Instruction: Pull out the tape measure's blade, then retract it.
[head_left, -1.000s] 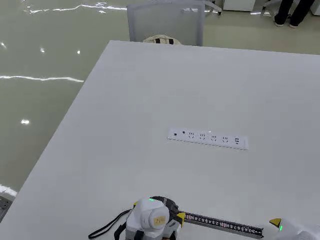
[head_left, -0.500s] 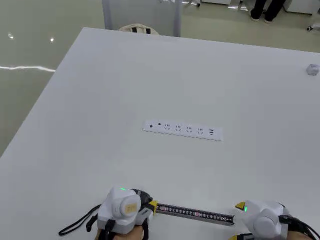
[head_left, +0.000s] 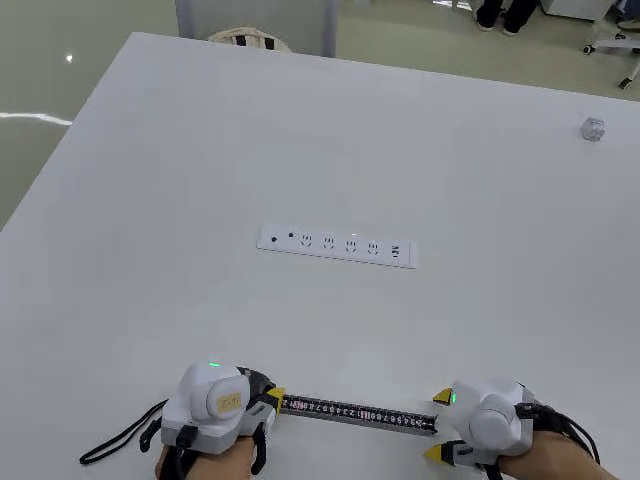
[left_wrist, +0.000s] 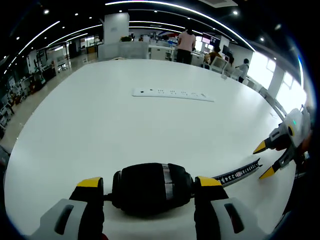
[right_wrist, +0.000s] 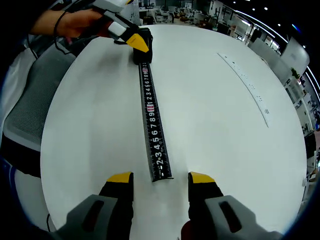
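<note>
**Blade out across the table: case clamped on the left, tip between spread jaws on the right**

Left gripper (left_wrist: 149, 182) first: yellow-tipped jaws pressed against both sides of the tape measure (left_wrist: 152, 195), black case pinched squarely between them. In the head view, gripped in a hand (head_left: 205, 465) at the near edge of the white table (head_left: 150, 200). Black strap (head_left: 118, 447) trailing from the case, off to the left along the tabletop.

From the case, blade (head_left: 355, 412) drawn out, low along the table, running straight toward the right gripper (head_left: 440, 425). Black face with white numerals, and a red mark partway along in the right gripper view.

Right gripper: jaws spread, one yellow tip on each side of the blade's end. Hooked tip lying in the gap between them, apart from both. Nothing pinched there. Held by the other hand at the table's near edge.

Farther out: white power strip (head_left: 335, 245) set in the middle of the table, well apart from the tape and roughly parallel to the blade. Small clear rounded object (head_left: 593, 129) near the far right edge; too small to identify. Grey chair (head_left: 255, 18) beyond the far end of the table.
</note>
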